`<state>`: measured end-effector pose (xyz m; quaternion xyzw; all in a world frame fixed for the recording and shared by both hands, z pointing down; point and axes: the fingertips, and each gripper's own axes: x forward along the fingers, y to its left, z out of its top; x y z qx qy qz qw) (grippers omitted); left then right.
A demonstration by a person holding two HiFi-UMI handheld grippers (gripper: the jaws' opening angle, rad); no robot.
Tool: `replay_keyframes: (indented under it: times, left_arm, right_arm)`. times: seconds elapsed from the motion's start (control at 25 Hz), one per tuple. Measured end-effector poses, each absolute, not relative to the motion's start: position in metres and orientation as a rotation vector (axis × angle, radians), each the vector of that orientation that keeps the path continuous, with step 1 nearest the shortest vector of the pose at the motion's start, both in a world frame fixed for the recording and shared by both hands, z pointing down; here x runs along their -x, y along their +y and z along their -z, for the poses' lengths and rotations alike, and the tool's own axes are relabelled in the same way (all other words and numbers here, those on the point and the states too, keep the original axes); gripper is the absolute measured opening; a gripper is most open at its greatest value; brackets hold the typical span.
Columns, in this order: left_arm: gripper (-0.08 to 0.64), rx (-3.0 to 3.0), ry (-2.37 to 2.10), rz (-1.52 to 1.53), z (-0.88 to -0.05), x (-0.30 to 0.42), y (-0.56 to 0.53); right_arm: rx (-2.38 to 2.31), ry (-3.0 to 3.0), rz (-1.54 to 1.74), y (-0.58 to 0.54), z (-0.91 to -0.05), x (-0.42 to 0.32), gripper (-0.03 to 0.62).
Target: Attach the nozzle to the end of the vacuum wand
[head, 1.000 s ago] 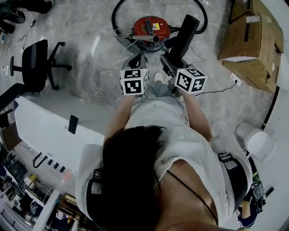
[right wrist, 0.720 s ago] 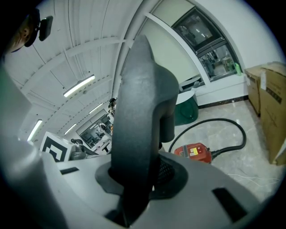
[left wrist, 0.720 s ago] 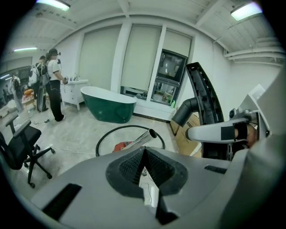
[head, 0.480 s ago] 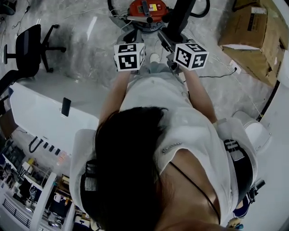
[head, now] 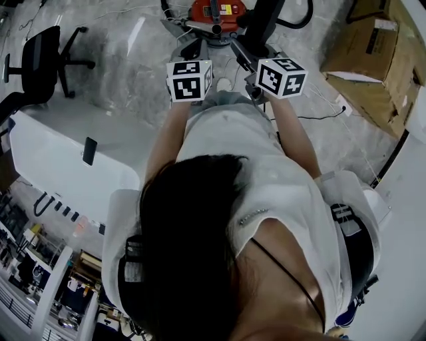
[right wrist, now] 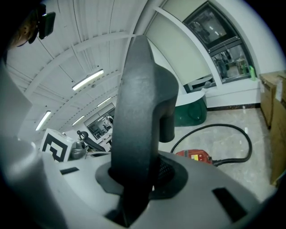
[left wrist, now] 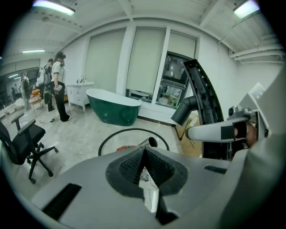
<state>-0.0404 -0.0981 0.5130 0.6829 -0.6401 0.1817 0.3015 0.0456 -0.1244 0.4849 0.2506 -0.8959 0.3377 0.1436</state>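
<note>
The black nozzle (right wrist: 138, 112) stands up between the jaws of my right gripper (right wrist: 139, 173), which is shut on it. In the head view the nozzle (head: 265, 23) points away from the person, beside the red vacuum (head: 216, 9). The wand's metal open end (left wrist: 150, 142) shows just past my left gripper (left wrist: 144, 153), whose jaws are shut with nothing seen between them. From the left gripper view the nozzle (left wrist: 203, 96) rises at the right, above the right gripper (left wrist: 223, 132). Both grippers (head: 194, 50) (head: 251, 52) are held side by side in front of the person.
A black hose (left wrist: 134, 131) loops round the vacuum (right wrist: 193, 156) on the marble floor. Cardboard boxes (head: 373, 53) stand at the right, an office chair (head: 40, 56) at the left. A white table (head: 53, 166) bears a phone (head: 88, 150). A green bathtub (left wrist: 114, 105) and people (left wrist: 57, 85) are farther off.
In the head view both grippers and the nozzle have shifted up the frame, closer to the red vacuum. The right gripper's hold on the nozzle is unchanged.
</note>
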Motion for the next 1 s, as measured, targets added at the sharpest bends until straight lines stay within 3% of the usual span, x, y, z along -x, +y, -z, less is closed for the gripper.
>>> replay_keyframes:
  times: [0.48,0.76,1.0]
  left_arm:
    - [0.009,-1.885,-1.655,-0.607,-0.524,0.042,-0.106]
    - [0.186,-1.911,-1.554,-0.723,-0.546,0.050,-0.110]
    - [0.245,-2.019,-1.461,-0.883,-0.566,0.047,-0.122]
  right_arm:
    - [-0.683,-2.566,-1.006,-0.135,-0.490,-0.040,0.087]
    - [-0.698,-2.536,-1.052,-0.140,-0.496,-0.035,0.087]
    - [-0.731,-2.533,-1.091,-0.146,-0.494,-0.038,0.087]
